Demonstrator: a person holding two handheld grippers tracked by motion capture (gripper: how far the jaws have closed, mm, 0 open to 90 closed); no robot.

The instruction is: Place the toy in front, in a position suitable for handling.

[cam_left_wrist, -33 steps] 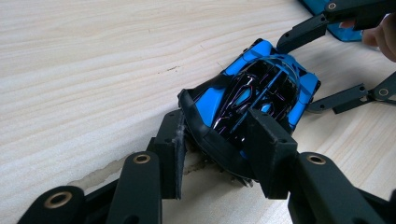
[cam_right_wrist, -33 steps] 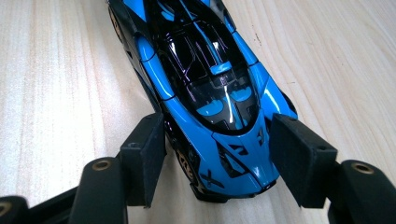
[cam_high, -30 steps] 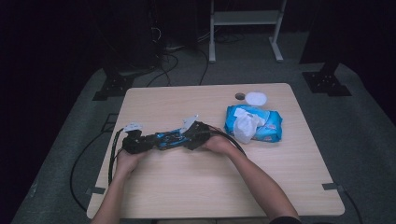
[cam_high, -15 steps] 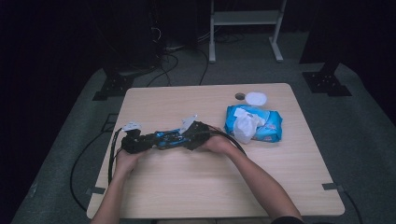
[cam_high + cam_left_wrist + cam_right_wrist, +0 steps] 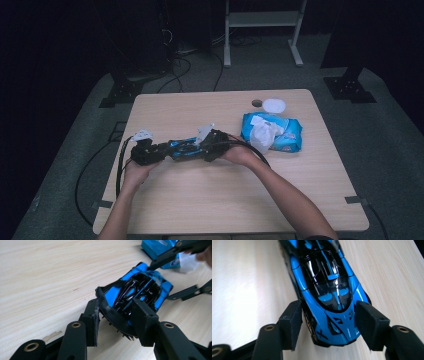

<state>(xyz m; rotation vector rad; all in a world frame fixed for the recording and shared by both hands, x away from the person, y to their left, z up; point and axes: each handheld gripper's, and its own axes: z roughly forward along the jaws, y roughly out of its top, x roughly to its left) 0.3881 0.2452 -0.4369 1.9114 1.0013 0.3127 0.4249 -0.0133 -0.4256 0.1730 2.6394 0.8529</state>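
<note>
High view: a blue and black toy car [image 5: 181, 148] sits low on the tabletop [image 5: 200, 200], toward eight o'clock from its middle, bridged between the two grippers. The left gripper [image 5: 159, 151] meets it from nine o'clock, the right gripper [image 5: 198, 149] from three o'clock.

In the left gripper view the fingers [image 5: 143, 318] are clamped on one end of the toy car [image 5: 135, 293], pads pressed against its dark bodywork.

In the right gripper view the fingers [image 5: 291, 318] flank the other end of the toy car [image 5: 327, 290]; they have just been closing, and the car's nose lies between them, but whether the pads touch it I cannot tell.

At two o'clock from the car lies a blue wipes pack [image 5: 280, 134], its flap open and a white wipe [image 5: 261, 135] puffing out of the slot. Just beyond it, at twelve o'clock, a white round lid [image 5: 274, 105] lies near the tabletop's far edge.
</note>
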